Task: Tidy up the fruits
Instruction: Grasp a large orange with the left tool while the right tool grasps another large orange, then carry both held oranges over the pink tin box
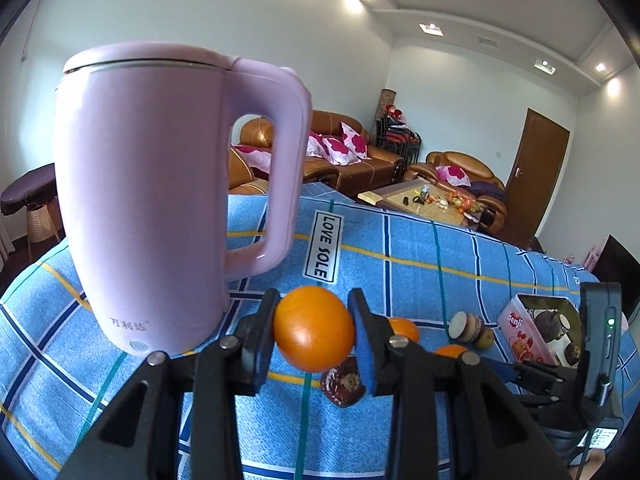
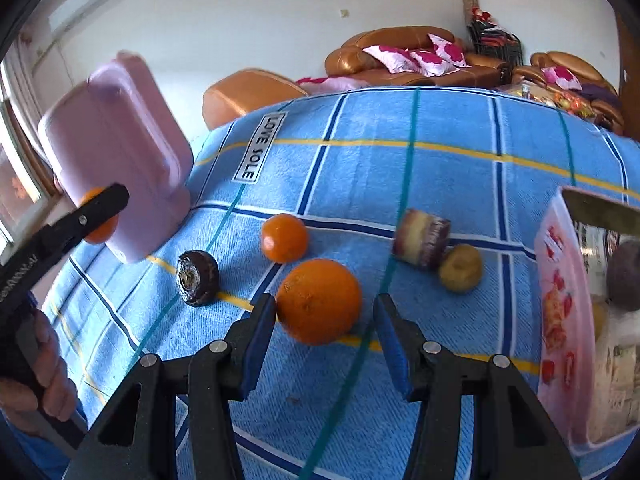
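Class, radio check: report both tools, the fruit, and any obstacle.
Left tool shut on small orange, lifted. Right tool open, straddling large orange. Pink kettle close beside left tool.

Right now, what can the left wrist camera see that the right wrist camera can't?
Only the left view shows the door and ceiling lights. Only the right view shows a hand and the right gripper open around a big orange. Both show the pink kettle, the blue cloth and the left gripper squeezing a small orange.

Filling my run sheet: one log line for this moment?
left gripper: shut on small orange | right gripper: open, around big orange | tin: open
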Demonstrator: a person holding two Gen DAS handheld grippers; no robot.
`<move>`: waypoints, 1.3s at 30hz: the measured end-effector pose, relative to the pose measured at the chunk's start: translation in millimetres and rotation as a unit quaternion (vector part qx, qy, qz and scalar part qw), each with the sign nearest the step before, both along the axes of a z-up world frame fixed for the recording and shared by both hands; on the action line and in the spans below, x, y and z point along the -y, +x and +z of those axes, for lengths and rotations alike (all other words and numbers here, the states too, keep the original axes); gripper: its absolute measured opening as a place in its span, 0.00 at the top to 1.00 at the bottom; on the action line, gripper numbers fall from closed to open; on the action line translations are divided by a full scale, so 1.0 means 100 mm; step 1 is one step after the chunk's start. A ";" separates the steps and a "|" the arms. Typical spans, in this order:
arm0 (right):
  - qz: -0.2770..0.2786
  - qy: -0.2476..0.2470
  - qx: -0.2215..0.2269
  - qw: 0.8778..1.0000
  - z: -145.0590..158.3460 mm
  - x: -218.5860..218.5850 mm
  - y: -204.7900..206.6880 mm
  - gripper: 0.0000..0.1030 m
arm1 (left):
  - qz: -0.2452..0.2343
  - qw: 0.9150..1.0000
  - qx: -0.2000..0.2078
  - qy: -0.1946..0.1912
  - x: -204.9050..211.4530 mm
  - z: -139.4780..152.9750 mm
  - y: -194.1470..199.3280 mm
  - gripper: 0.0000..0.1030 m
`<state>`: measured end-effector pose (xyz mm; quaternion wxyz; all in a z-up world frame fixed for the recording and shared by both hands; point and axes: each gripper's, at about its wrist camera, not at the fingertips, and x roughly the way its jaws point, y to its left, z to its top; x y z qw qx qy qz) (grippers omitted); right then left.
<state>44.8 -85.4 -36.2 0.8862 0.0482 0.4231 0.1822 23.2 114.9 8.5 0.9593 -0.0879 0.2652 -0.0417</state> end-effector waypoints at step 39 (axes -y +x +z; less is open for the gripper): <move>-0.087 -0.100 0.217 0.967 0.48 0.01 -0.61 0.52 | 0.007 0.992 0.036 0.121 0.50 -0.13 -0.05 0.64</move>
